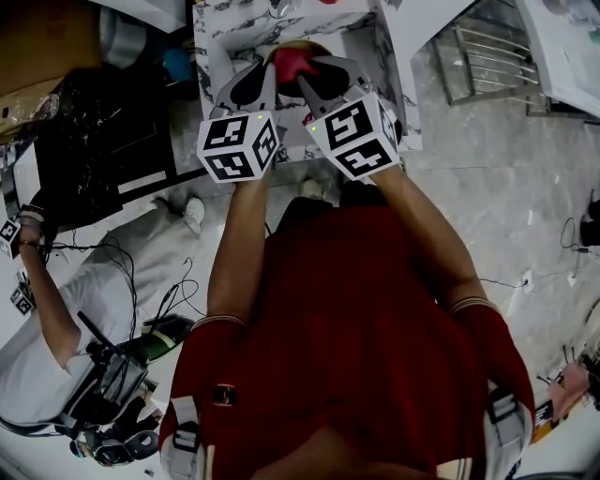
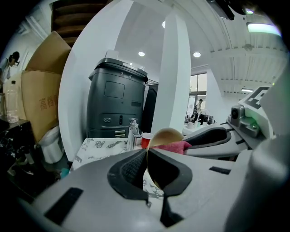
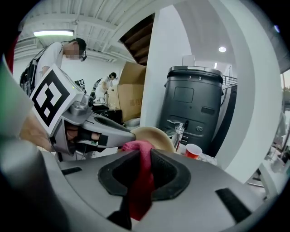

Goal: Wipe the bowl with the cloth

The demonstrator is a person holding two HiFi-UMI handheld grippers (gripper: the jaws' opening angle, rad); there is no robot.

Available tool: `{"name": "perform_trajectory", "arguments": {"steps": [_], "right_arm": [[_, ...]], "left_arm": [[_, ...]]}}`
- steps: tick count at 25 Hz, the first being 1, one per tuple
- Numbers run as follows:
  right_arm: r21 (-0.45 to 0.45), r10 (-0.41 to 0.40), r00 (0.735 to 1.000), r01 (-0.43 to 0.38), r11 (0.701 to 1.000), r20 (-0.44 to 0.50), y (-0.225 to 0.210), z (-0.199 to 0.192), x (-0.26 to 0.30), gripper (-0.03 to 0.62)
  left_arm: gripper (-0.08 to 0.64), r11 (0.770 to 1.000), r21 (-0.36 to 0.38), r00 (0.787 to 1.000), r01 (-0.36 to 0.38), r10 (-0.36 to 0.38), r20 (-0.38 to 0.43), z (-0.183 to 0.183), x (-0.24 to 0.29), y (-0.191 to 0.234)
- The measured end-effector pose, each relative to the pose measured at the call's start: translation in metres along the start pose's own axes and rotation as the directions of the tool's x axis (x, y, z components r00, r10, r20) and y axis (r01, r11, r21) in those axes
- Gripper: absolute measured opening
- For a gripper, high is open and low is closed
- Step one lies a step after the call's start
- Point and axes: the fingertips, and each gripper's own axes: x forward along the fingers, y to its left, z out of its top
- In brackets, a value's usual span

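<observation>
**Bowl held by its rim, cloth pressed against it**

The tan bowl [image 2: 165, 135] is held clear of the marble surface [image 1: 225, 28], above its near edge. Its rim is pinched between the jaws of the left gripper [image 2: 147, 152]. The red cloth [image 3: 141, 181] is clamped in the right gripper [image 3: 142, 152] and laid against the bowl. With so thin a hold, the bowl could be levered loose by wiping pressure and dropped. It is stood on edge, its hollow apparently turned toward the right gripper; being round, it has no long axis.
</observation>
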Motion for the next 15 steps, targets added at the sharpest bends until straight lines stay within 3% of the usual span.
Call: {"name": "perform_trajectory", "arguments": {"steps": [8,15], "right_arm": [[0.060,-0.067,0.997,0.064,0.996,0.050,-0.0089,0.0058,-0.0031,0.066],[-0.043,-0.111,0.994,0.112,0.993,0.014,-0.0088,0.0027,-0.0065,0.066]], "left_arm": [[0.020,0.999,0.027,0.999,-0.025,0.025,-0.023,-0.0056,0.0018,0.0027],[0.020,0.998,0.037,0.998,-0.044,0.045,-0.035,-0.0087,-0.0006,0.0087]]}}
